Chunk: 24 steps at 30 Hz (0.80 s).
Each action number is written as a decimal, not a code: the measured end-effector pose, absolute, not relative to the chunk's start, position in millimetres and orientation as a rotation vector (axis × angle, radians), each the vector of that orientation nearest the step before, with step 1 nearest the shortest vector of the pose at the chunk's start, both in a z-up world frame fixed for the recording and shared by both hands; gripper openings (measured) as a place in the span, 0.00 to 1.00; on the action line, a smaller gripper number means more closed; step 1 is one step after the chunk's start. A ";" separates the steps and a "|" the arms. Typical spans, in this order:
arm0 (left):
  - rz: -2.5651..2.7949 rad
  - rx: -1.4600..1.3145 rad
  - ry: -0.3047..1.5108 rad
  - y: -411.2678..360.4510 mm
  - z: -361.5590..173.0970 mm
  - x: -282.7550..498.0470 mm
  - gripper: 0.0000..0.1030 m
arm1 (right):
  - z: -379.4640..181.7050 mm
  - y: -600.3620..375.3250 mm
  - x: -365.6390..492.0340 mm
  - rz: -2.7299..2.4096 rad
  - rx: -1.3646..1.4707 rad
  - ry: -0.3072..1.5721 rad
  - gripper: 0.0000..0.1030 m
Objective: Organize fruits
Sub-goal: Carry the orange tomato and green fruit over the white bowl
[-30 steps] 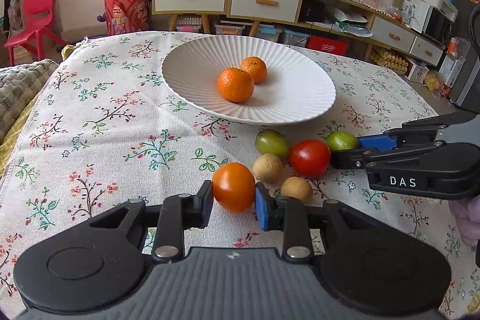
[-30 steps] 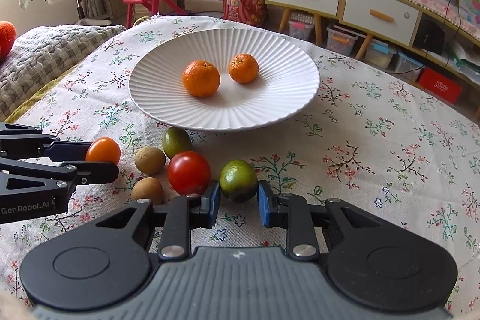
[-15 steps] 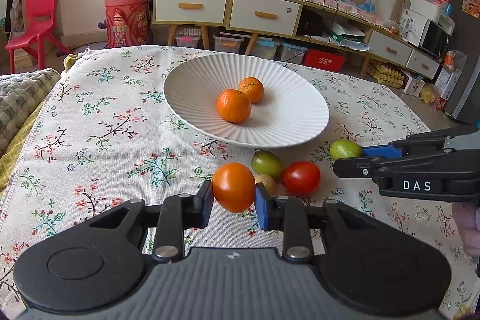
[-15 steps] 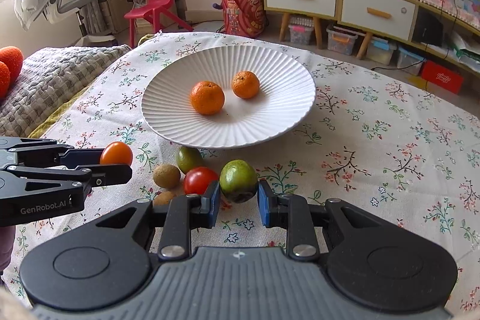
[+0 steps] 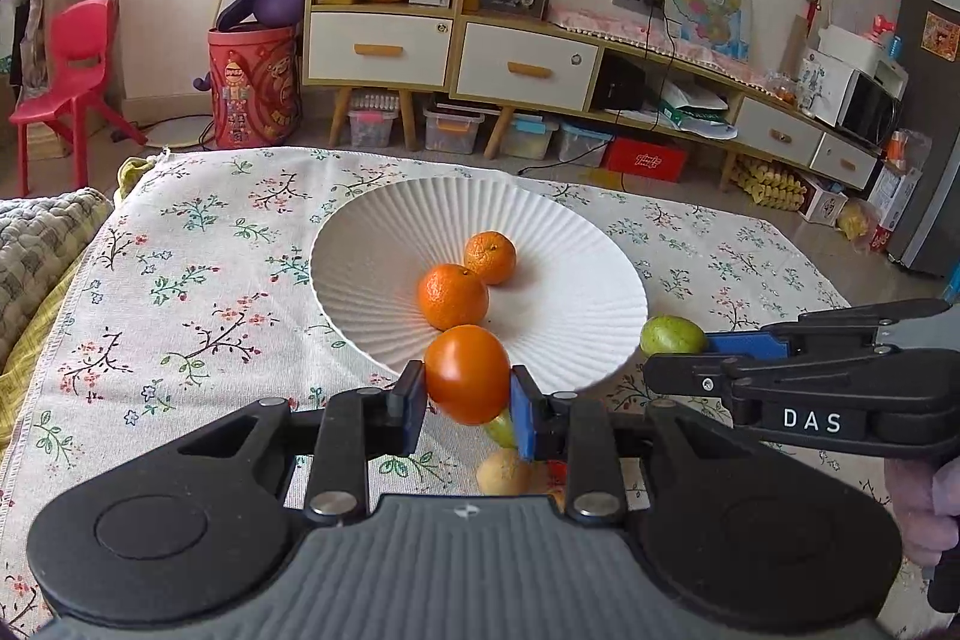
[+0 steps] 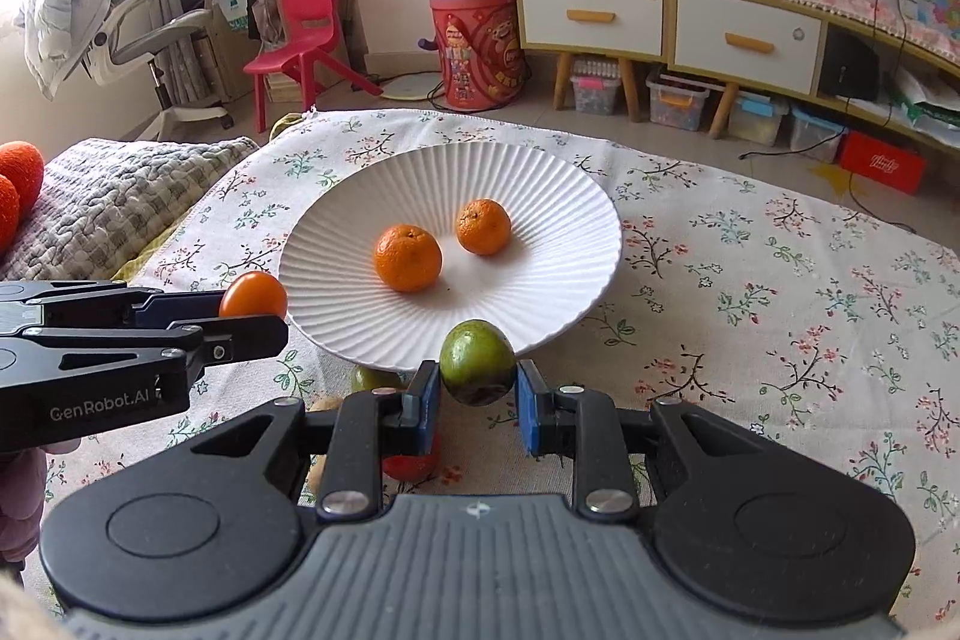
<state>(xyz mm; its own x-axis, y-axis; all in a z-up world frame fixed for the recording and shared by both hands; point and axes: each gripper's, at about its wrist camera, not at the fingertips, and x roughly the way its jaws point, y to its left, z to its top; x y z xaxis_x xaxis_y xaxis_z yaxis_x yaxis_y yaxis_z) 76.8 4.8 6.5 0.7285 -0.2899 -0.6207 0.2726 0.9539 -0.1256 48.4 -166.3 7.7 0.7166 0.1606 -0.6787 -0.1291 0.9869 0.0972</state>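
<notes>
My left gripper point(image 5: 467, 409) is shut on an orange tomato point(image 5: 467, 373), held above the cloth just short of the near rim of the white ribbed plate point(image 5: 372, 244). Two mandarins point(image 5: 453, 295) lie in the plate's middle. My right gripper point(image 6: 478, 403) is shut on a green fruit point(image 6: 477, 361), also lifted at the plate's point(image 6: 540, 196) near edge. In the right wrist view the left gripper point(image 6: 252, 322) shows at the left with the tomato point(image 6: 252, 293). The right gripper point(image 5: 672, 361) with its green fruit point(image 5: 672, 335) appears at the right of the left wrist view.
Under the grippers, partly hidden, lie a green fruit point(image 6: 375, 379), a red tomato point(image 6: 411, 466) and small brown fruits point(image 5: 504, 472) on the flowered tablecloth point(image 6: 780, 292). A grey quilted cushion point(image 6: 120, 196) sits at the table's left. A cabinet and a red chair stand beyond.
Both grippers have risen with their fruits and moved toward the plate. The fruits left on the cloth have slid down behind the grippers' bodies.
</notes>
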 end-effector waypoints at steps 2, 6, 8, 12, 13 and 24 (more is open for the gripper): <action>-0.304 -0.021 0.686 3.6 7.2 82.8 0.13 | 8.6 -166.5 52.1 0.160 0.045 0.748 0.23; -0.288 0.003 0.698 1.3 4.1 95.1 0.13 | 8.3 -167.2 60.1 0.153 0.051 0.744 0.23; -0.273 0.012 0.709 0.0 0.3 102.1 0.13 | 7.9 -166.9 63.4 0.152 0.045 0.740 0.23; -0.256 0.028 0.724 -2.9 -6.4 113.8 0.13 | 6.1 -165.6 72.5 0.160 0.017 0.727 0.23; -0.253 0.031 0.731 -4.3 -8.0 116.3 0.13 | 5.4 -165.7 75.9 0.164 0.010 0.726 0.23; -0.289 0.027 0.768 -16.9 -19.1 140.2 0.13 | -8.6 -174.0 101.2 0.205 -0.004 0.749 0.23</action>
<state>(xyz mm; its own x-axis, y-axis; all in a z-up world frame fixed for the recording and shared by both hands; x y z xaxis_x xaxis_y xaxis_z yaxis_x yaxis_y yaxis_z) 140.2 -16.9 -19.1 0.6820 -0.2479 -0.6880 0.2675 0.9602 -0.0808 101.2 -174.0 -8.6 0.7131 0.1839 -0.6765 -0.1869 0.9799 0.0694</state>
